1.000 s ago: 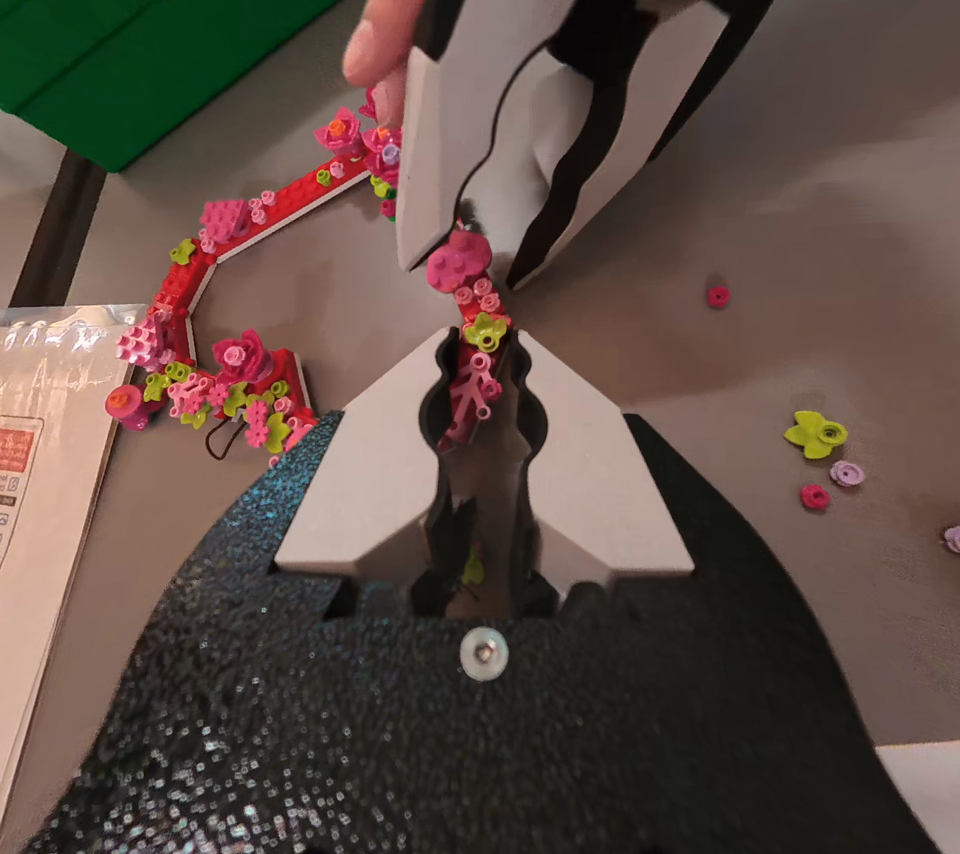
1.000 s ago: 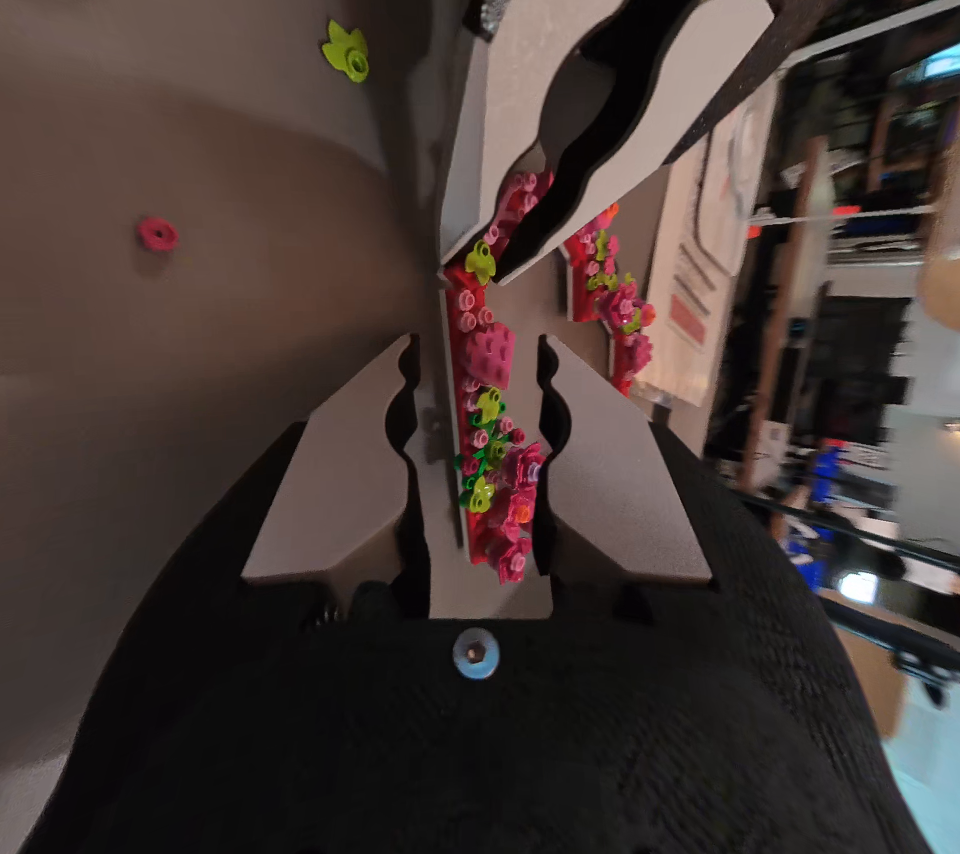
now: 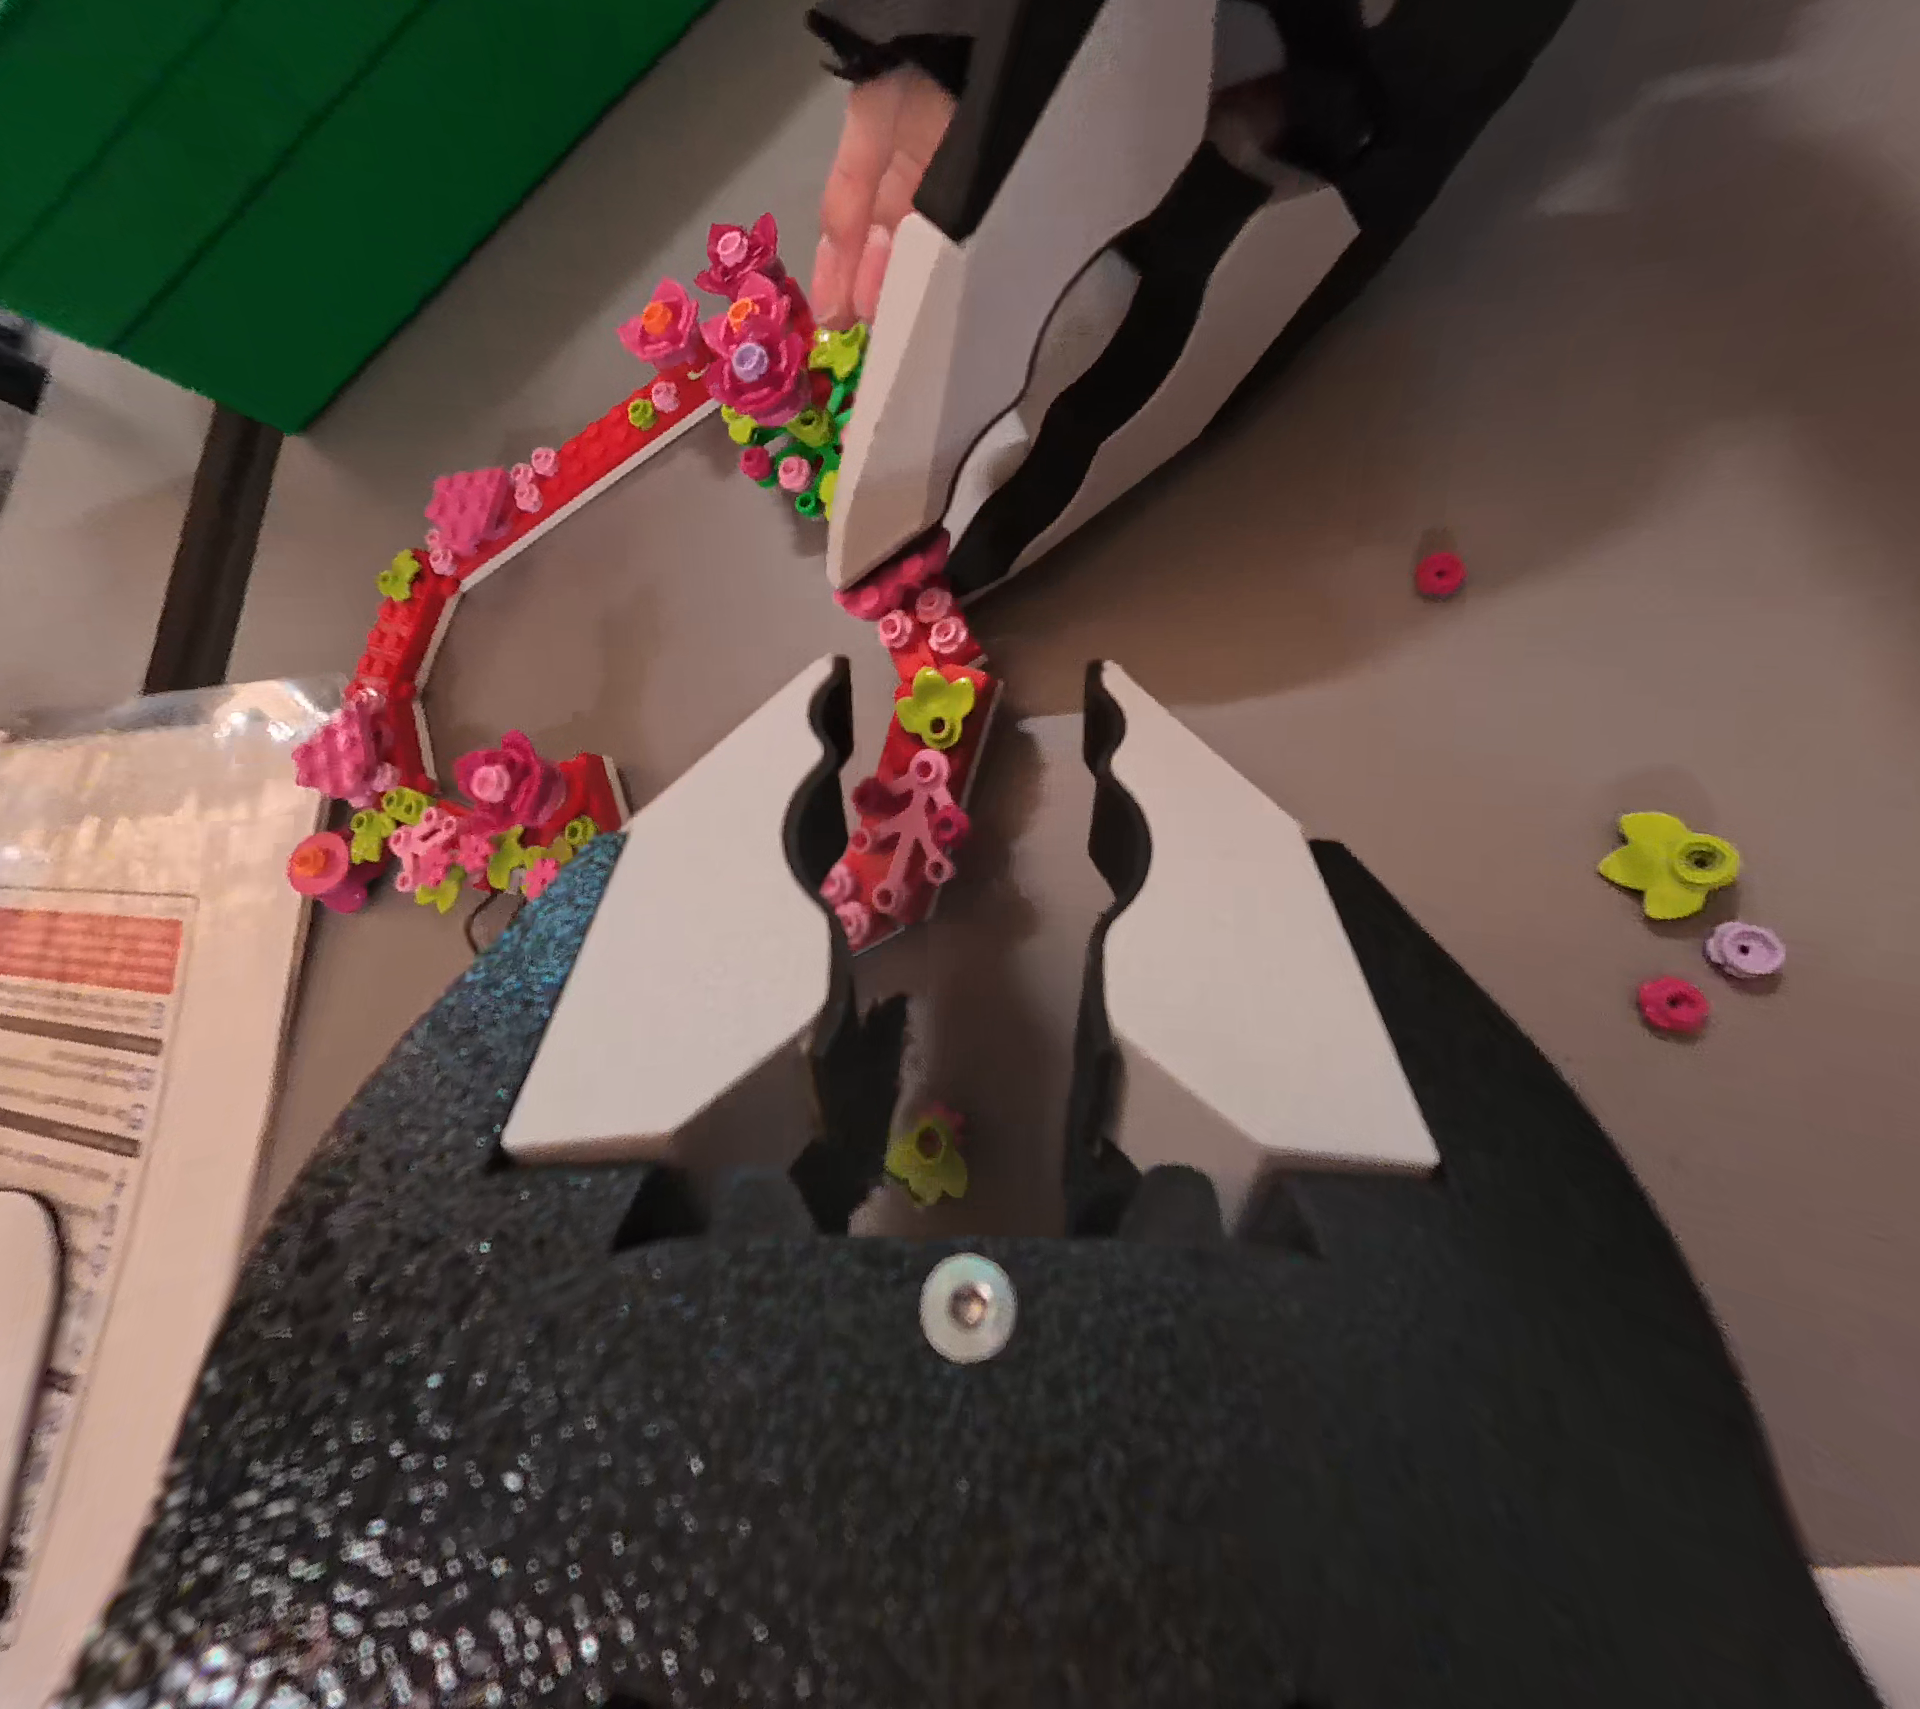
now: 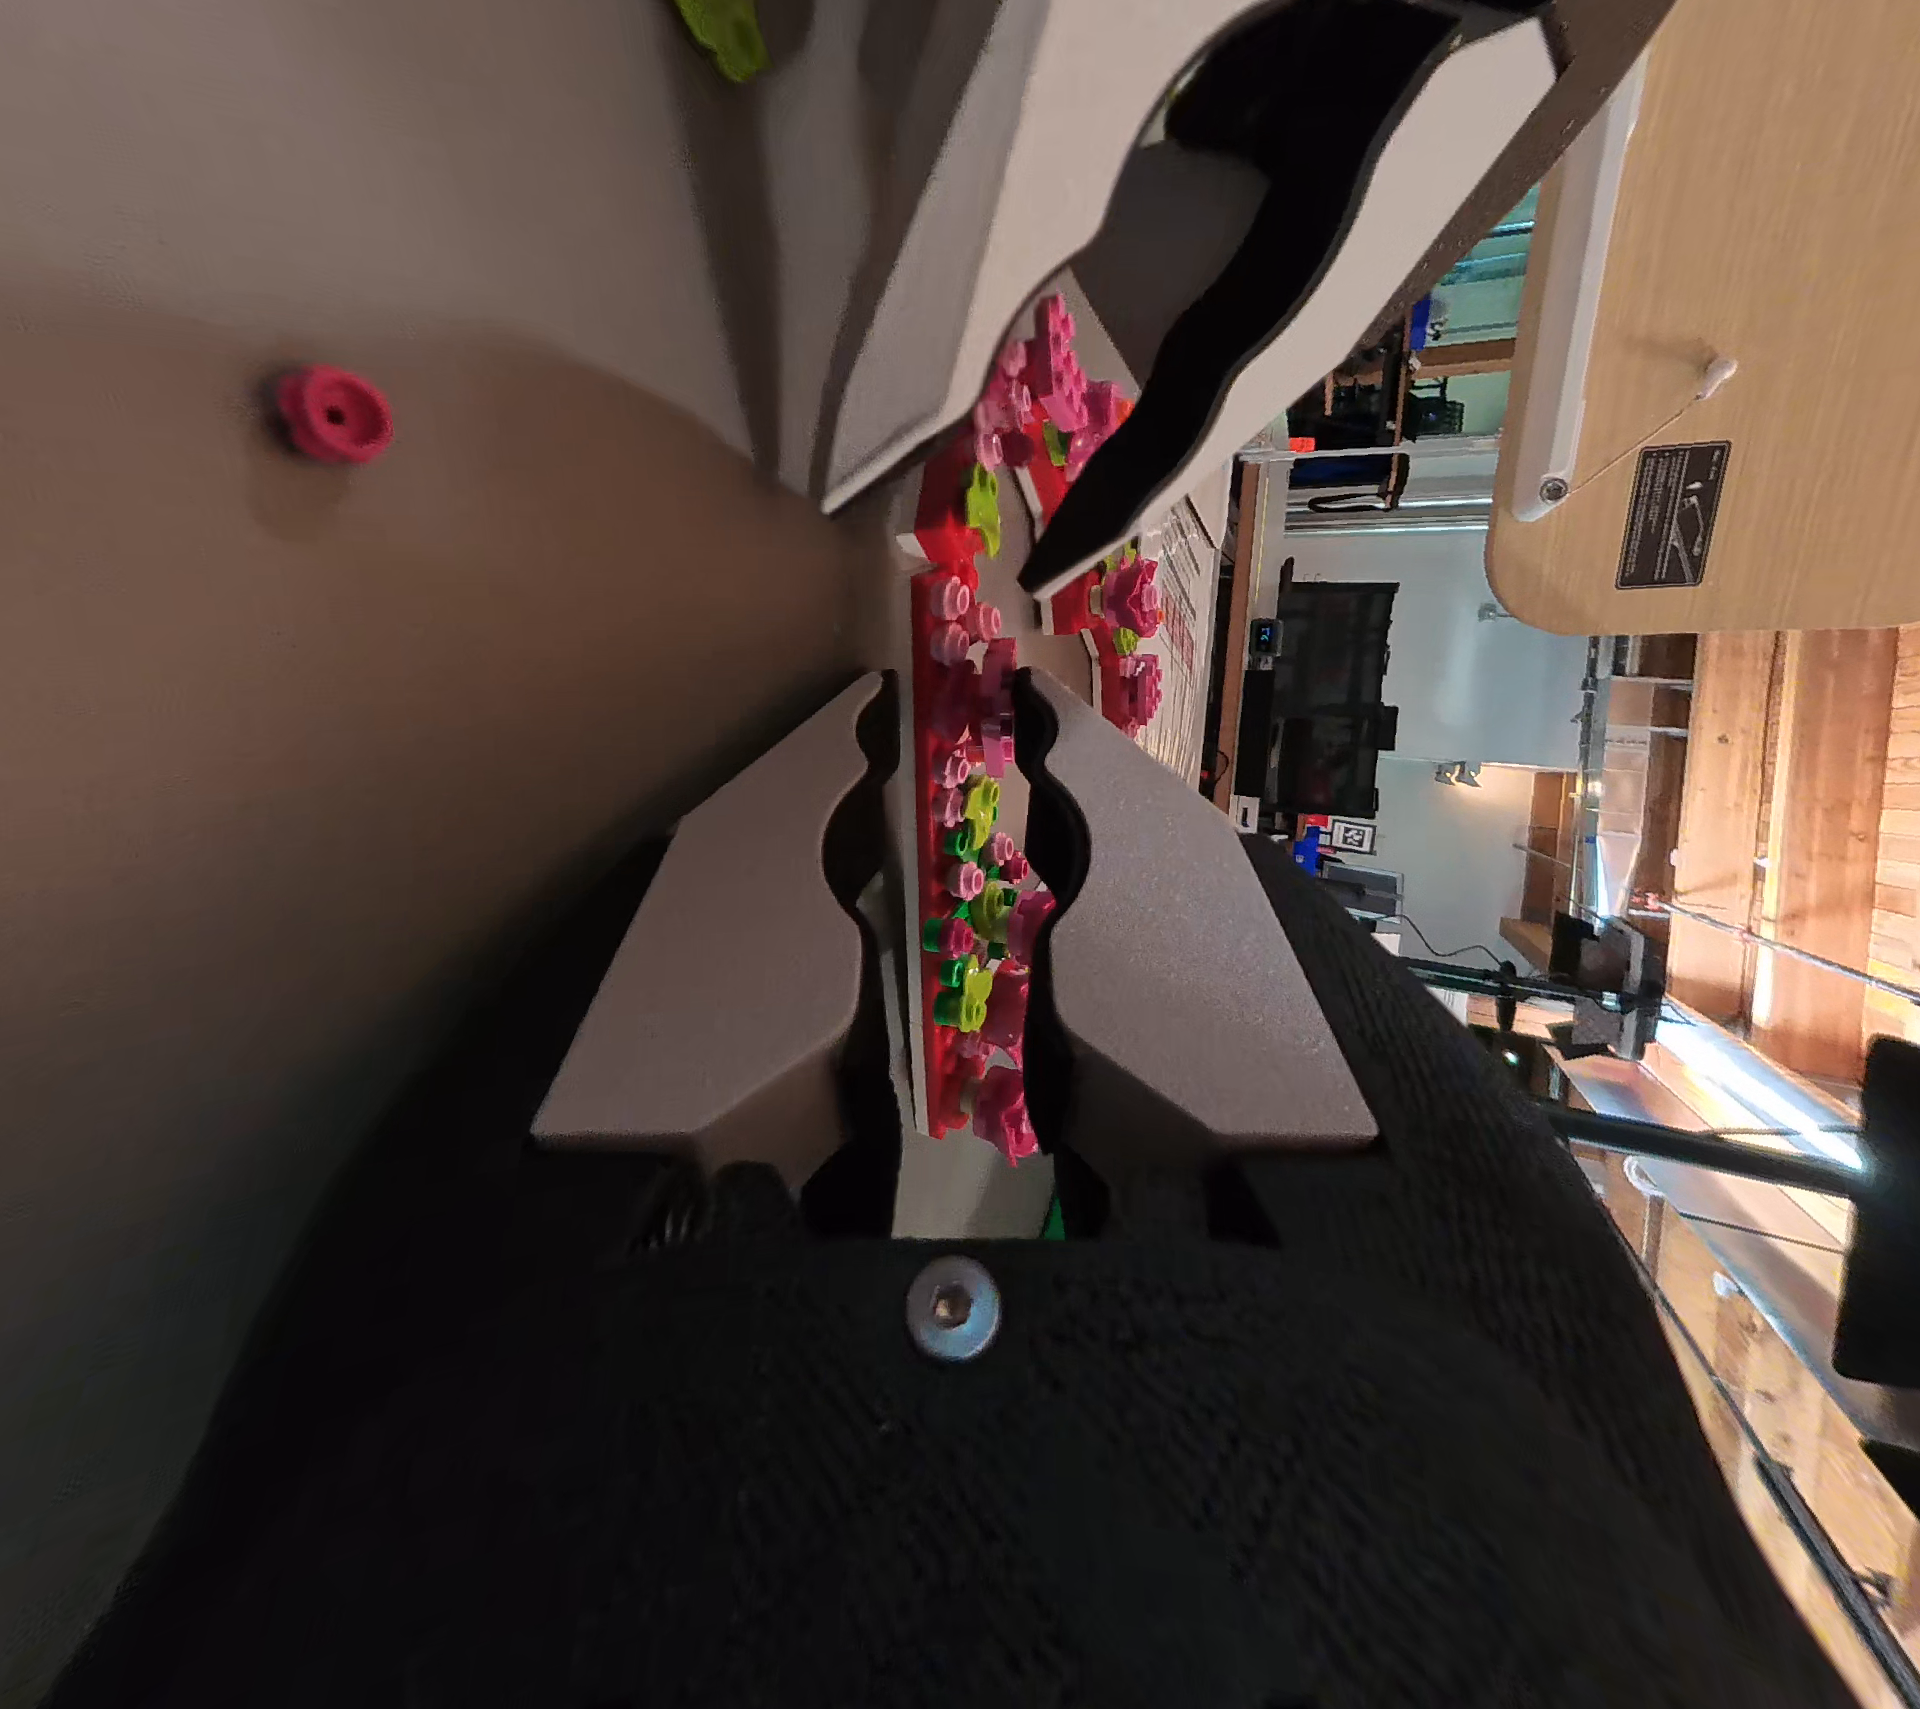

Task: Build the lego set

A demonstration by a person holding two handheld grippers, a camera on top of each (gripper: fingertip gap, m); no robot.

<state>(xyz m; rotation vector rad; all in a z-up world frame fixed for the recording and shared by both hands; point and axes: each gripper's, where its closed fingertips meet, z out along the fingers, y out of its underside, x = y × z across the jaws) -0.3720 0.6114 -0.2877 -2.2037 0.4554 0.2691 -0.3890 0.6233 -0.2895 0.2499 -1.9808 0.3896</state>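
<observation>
The red lego frame [image 3: 540,506], an open loop of red plates studded with pink flowers and lime leaves, is lying on the grey table [image 3: 1558,412], with a green box [image 3: 312,49] beyond it and a paper booklet [image 3: 94,984] at its left.

The left tongs [image 3: 966,683] are standing wide open, gripping nothing. One end of the frame is running up between their two fingers, close against the left finger [image 3: 707,911] and clear of the right one.

The right tongs [image 4: 956,688] are closing narrowly around another stretch of the same frame [image 4: 961,828], which is lying lengthwise in the gap; the red plate is sitting against one finger and the flowers against the other, so they are gripping it. In the left wrist view the right tongs [image 3: 904,568] are coming in from above, their tips pinching the frame at a pink block just beyond the left tongs' fingertips.

Loose pieces are lying well apart on the table to the right: a small magenta stud [image 3: 1439,573], a lime leaf [image 3: 1662,864], a lilac flower [image 3: 1745,947] and another magenta stud [image 3: 1673,1003]. A further lime piece [image 3: 928,1158] is lying on the table between the left tongs' fingers, near their base.
</observation>
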